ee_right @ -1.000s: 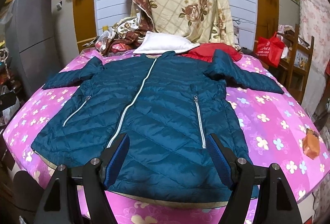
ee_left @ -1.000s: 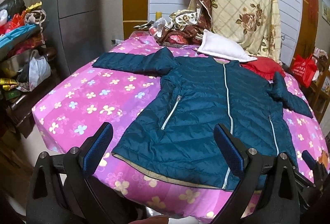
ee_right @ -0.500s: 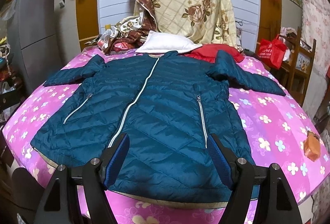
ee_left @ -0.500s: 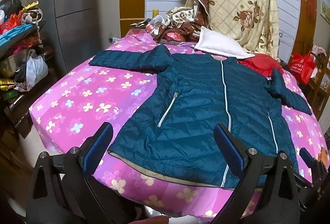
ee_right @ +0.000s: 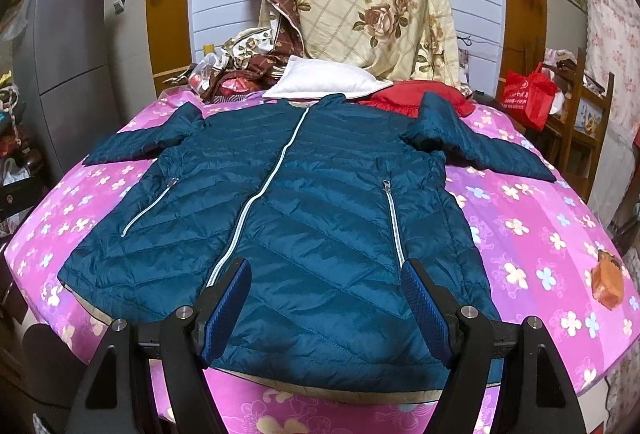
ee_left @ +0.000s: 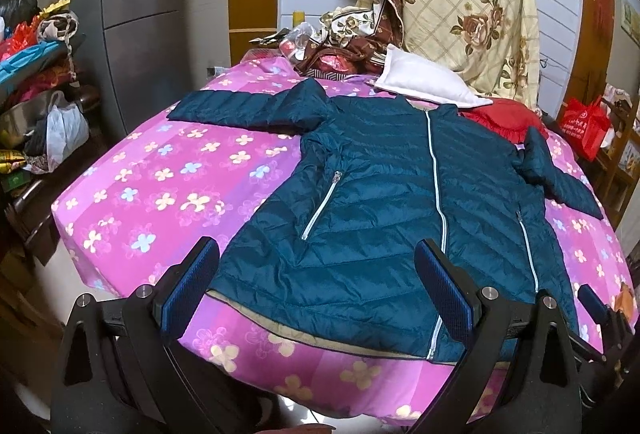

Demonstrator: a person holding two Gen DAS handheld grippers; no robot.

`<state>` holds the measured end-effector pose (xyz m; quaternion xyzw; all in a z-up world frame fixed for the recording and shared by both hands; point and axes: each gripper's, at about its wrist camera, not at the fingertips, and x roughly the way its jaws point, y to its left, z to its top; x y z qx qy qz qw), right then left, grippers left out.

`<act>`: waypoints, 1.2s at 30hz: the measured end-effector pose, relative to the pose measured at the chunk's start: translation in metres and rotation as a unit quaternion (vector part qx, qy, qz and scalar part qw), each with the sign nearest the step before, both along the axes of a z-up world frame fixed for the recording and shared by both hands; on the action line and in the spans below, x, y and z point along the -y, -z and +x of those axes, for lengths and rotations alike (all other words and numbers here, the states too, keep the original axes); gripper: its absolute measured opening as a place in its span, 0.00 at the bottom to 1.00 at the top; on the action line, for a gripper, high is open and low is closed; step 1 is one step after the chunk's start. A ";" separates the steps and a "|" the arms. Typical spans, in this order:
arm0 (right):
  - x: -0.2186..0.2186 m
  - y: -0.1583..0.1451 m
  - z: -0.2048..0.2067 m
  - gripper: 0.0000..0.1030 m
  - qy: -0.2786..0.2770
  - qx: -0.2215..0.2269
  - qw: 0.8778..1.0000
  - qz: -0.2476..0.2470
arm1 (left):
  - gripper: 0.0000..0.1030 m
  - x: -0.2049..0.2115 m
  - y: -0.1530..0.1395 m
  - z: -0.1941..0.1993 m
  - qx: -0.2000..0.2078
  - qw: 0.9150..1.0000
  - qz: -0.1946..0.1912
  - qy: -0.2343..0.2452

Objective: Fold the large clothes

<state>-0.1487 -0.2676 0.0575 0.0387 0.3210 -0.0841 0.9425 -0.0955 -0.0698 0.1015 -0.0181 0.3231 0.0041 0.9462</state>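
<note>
A dark teal quilted jacket (ee_left: 384,194) lies flat, front up and zipped, on a pink flowered bed sheet (ee_left: 160,194), both sleeves spread out to the sides. It also shows in the right wrist view (ee_right: 312,210). My left gripper (ee_left: 318,286) is open and empty, above the jacket's near left hem corner. My right gripper (ee_right: 326,302) is open and empty, above the near hem right of the zipper. The right gripper's tip (ee_left: 592,304) shows at the left view's right edge.
A white pillow (ee_right: 328,82), red cloth (ee_right: 404,96) and a floral quilt (ee_right: 360,2) sit at the bed's far end. A grey fridge (ee_left: 132,14) and cluttered shelf (ee_left: 36,82) stand left. A red bag (ee_right: 528,94) and wooden rack are right. A small orange packet (ee_right: 608,278) lies on the sheet.
Both grippers have moved slightly forward and lower toward the jacket's hem. The jacket has not moved and both grippers stay open.
</note>
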 end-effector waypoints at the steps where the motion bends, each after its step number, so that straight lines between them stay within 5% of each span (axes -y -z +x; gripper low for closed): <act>1: 0.000 0.000 0.000 0.73 0.000 0.000 1.000 -0.001 | 0.95 0.000 0.000 0.000 0.000 1.000 0.000 0.000; 16: -0.004 -0.009 0.021 0.73 -0.022 0.001 1.000 -0.011 | 0.95 -0.017 0.013 0.033 -0.003 1.000 0.029 -0.006; 27: -0.015 0.017 0.056 0.73 -0.041 -0.034 0.999 0.001 | 0.87 -0.038 0.097 0.124 -0.124 0.992 0.020 -0.006; 36: -0.001 0.024 0.059 0.73 -0.025 -0.041 0.999 0.020 | 0.87 -0.030 0.133 0.129 -0.143 0.988 0.059 -0.010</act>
